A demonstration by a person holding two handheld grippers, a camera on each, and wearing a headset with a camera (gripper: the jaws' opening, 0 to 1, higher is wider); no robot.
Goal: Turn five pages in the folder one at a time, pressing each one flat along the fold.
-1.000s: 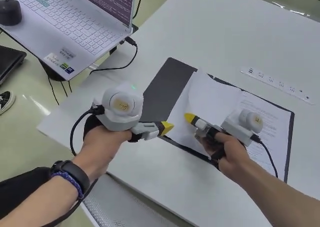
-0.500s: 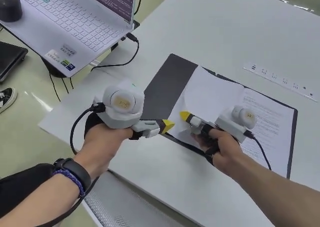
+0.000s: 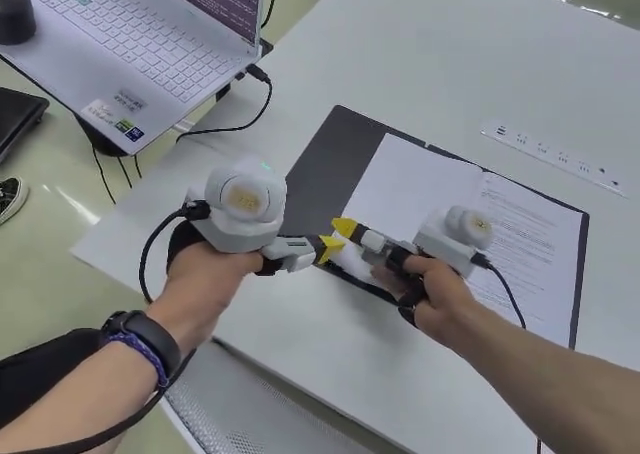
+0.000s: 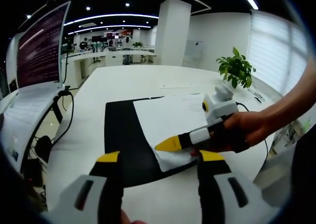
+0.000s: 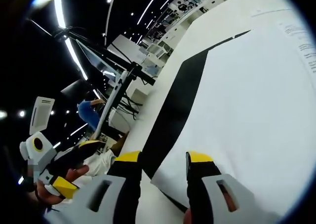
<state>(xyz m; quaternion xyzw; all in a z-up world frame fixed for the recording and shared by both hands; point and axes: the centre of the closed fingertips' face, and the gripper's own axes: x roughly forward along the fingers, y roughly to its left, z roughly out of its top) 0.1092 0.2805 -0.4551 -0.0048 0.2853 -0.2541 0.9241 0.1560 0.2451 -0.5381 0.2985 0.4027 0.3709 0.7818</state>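
Jaws of right tool [image 5: 163, 161] stand apart at page [image 5: 247, 95] corner.

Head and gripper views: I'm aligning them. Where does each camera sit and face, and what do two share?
Head view: headset, looking down at the open black folder of white pages; both forearms show.
Left gripper view: left gripper, facing across the folder; open jaws show.
Right gripper view: right gripper, low over the folder; jaws show.
All share the folder.
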